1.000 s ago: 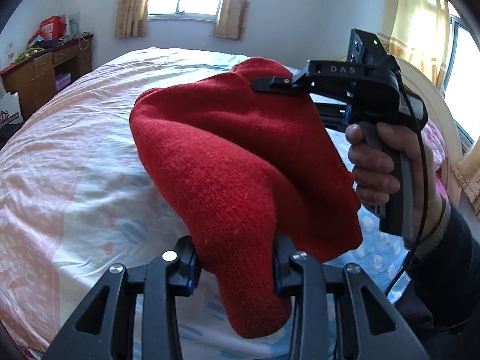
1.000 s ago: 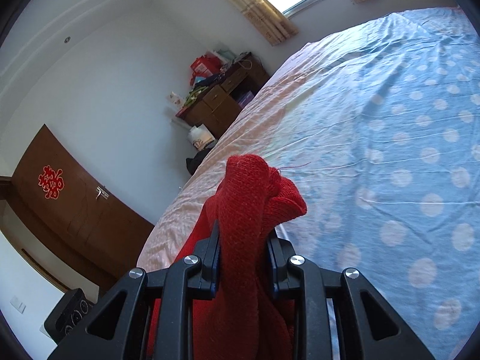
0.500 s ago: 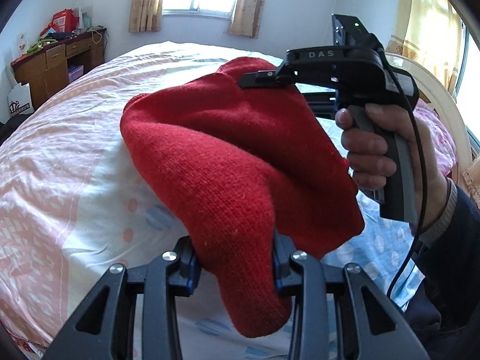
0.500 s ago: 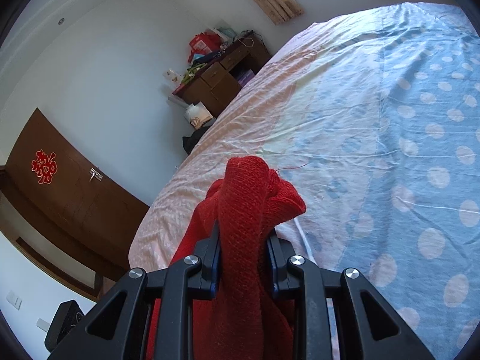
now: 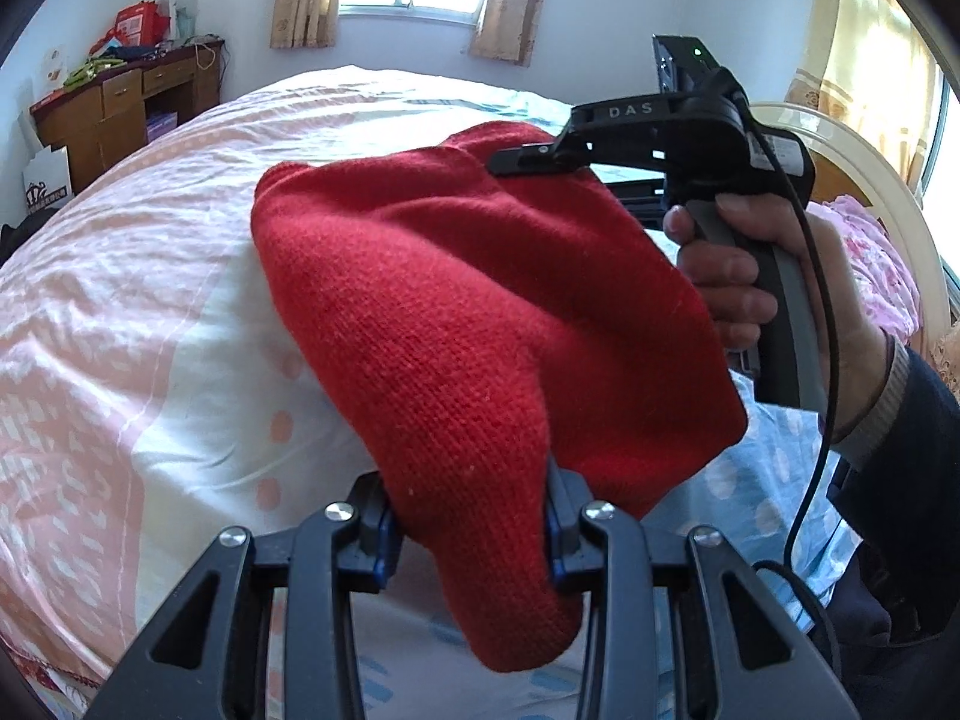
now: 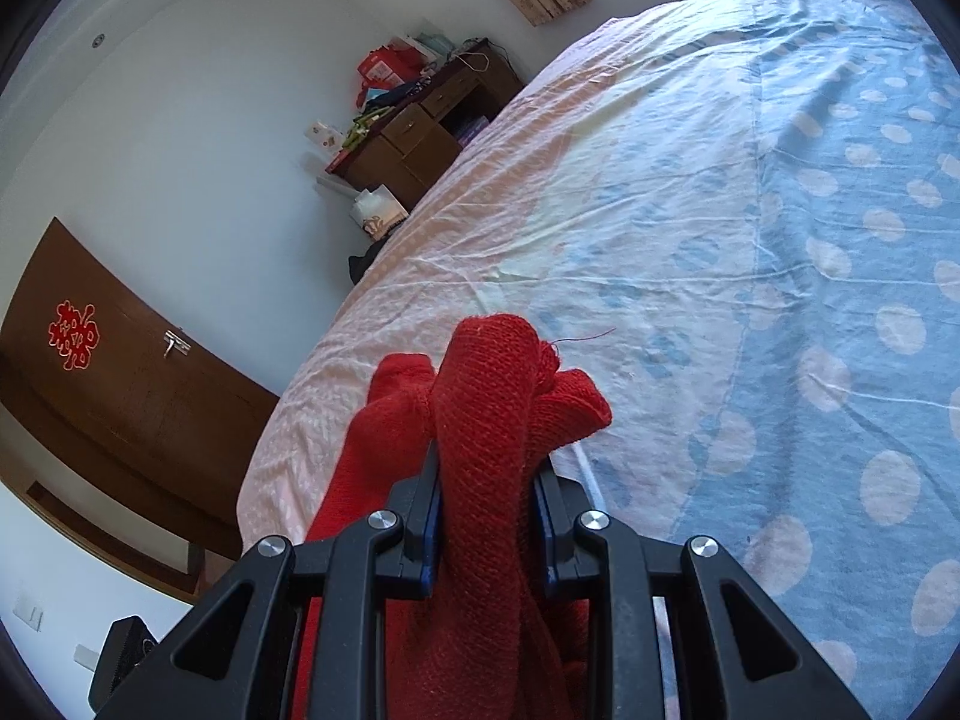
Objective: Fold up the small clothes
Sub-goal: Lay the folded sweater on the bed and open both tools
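Only the left wrist view shows the whole red knit hat [image 5: 480, 312] stretched above the bed [image 5: 150, 300] between the left gripper [image 5: 468, 534] and right gripper [image 6: 483, 516], each clamped on it, its far edge hidden behind the hand [image 5: 774, 294].

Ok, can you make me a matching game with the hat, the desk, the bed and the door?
Things:
1. hat
2. desk
3. bed
4. door

Clues:
A. has a red paper sign stuck on it
B. pink and blue sheet with dots
C. red, pinched by both grippers
D. piled with clutter, against the wall

Pairs: 1-C, 2-D, 3-B, 4-A
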